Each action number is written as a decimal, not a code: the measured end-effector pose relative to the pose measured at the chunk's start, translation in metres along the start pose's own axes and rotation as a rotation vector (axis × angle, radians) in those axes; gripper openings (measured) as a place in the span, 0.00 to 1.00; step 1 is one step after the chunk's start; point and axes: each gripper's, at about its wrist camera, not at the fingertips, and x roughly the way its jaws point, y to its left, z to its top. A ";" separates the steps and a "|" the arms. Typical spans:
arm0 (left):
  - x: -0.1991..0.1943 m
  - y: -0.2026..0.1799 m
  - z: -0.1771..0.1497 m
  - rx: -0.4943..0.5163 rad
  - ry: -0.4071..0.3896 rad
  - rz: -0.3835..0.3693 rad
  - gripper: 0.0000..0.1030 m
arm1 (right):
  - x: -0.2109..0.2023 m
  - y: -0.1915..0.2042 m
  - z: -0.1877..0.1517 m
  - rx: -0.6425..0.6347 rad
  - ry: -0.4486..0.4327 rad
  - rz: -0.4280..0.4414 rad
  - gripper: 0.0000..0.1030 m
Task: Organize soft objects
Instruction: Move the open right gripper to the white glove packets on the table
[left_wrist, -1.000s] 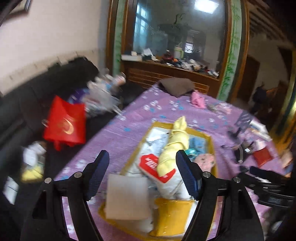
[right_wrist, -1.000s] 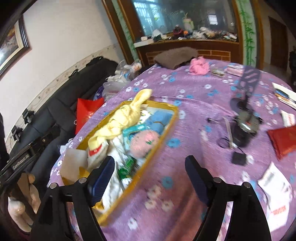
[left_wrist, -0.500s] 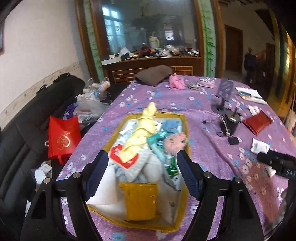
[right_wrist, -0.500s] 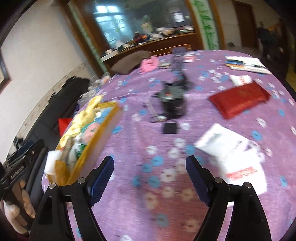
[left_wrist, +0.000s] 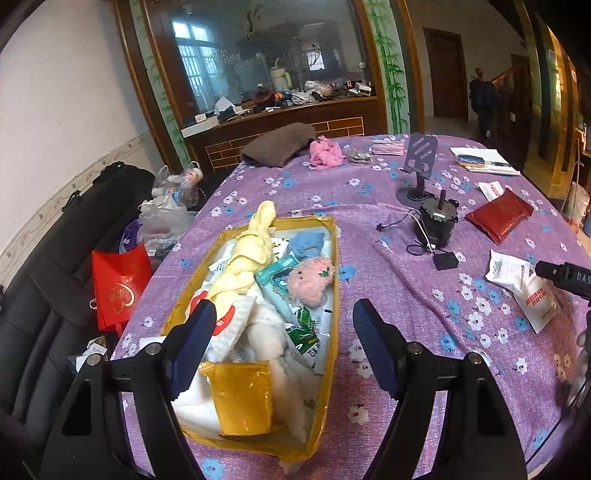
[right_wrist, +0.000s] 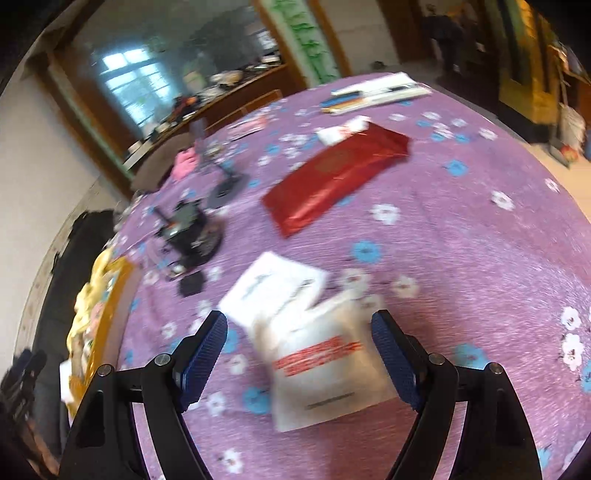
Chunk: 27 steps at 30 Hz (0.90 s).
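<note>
The white packet (right_wrist: 325, 373) with red lettering lies flat on the purple flowered tablecloth (right_wrist: 461, 258), overlapping a second white packet (right_wrist: 273, 291) just behind it. It looks light, thin and limp, a sealed plastic sleeve that would likely buckle and slip under a pinch, so the better hold is probably across its width near the middle of the printed band, with one finger slid under an edge. The view here is smeared with motion, so whether anything padded sits inside I cannot tell.

The right gripper (right_wrist: 299, 354) hangs right over it with its jaws spread wide, one finger on each side, nothing clamped; the packet sits between them, slightly nearer the right finger. The left gripper (left_wrist: 284, 347) is likewise spread and empty, poised above the near end of the yellow box (left_wrist: 334, 280), which is well apart and already crowded with cloths and packets. A red pouch (right_wrist: 336, 173) lies farther back
</note>
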 end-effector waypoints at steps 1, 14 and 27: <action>0.001 -0.002 0.000 0.004 0.003 -0.001 0.74 | 0.001 -0.005 0.002 0.013 0.002 -0.007 0.78; 0.008 -0.006 -0.007 -0.003 0.045 -0.065 0.74 | 0.026 0.004 0.006 -0.011 0.049 -0.029 0.87; -0.001 -0.008 -0.009 -0.010 0.005 -0.152 0.74 | 0.023 0.042 0.006 -0.184 0.128 0.200 0.85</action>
